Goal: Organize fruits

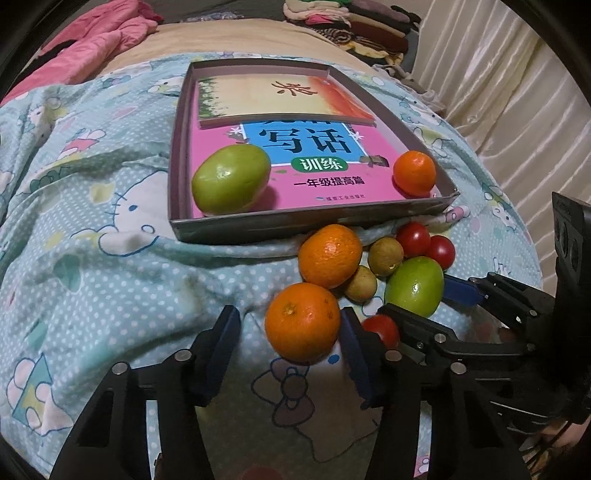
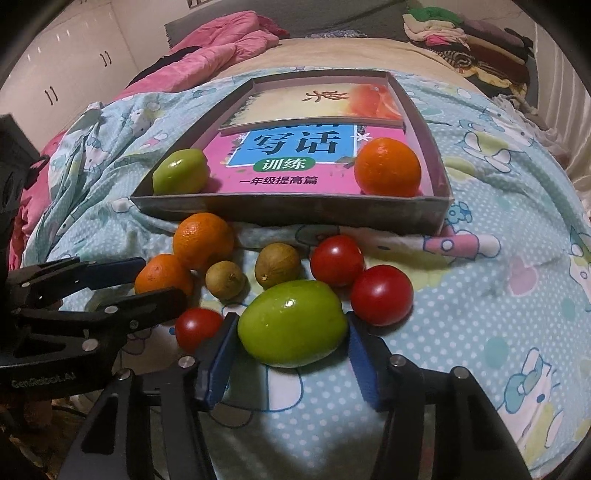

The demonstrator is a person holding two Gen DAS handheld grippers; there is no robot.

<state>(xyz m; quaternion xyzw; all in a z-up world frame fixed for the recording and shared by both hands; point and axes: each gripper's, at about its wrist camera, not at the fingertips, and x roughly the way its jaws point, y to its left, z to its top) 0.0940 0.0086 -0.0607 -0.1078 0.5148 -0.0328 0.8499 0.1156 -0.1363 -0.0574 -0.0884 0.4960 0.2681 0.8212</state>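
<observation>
A shallow grey box (image 1: 258, 221) (image 2: 295, 214) lies on the bed, with books inside, a green fruit (image 1: 231, 179) (image 2: 181, 171) at its near left and an orange (image 1: 413, 172) (image 2: 388, 167) at its near right. In front of it lie loose fruits. My left gripper (image 1: 291, 339) is open around the nearest orange (image 1: 302, 321) (image 2: 162, 277), which touches the right pad. My right gripper (image 2: 291, 350) (image 1: 424, 299) is open around a large green fruit (image 2: 293, 323) (image 1: 414, 286). Another orange (image 1: 330, 255) (image 2: 203, 240), two brown fruits (image 2: 277, 265) (image 2: 225, 279) and three red tomatoes (image 2: 337, 260) (image 2: 381, 294) (image 2: 197, 328) lie around them.
The bed has a light blue cartoon-print cover (image 1: 110, 258) (image 2: 498, 295). A pink jacket (image 1: 92, 40) (image 2: 221, 51) lies at the far left and a pile of folded clothes (image 1: 351, 22) (image 2: 472, 37) at the far right. A curtain (image 1: 517, 92) hangs at the right.
</observation>
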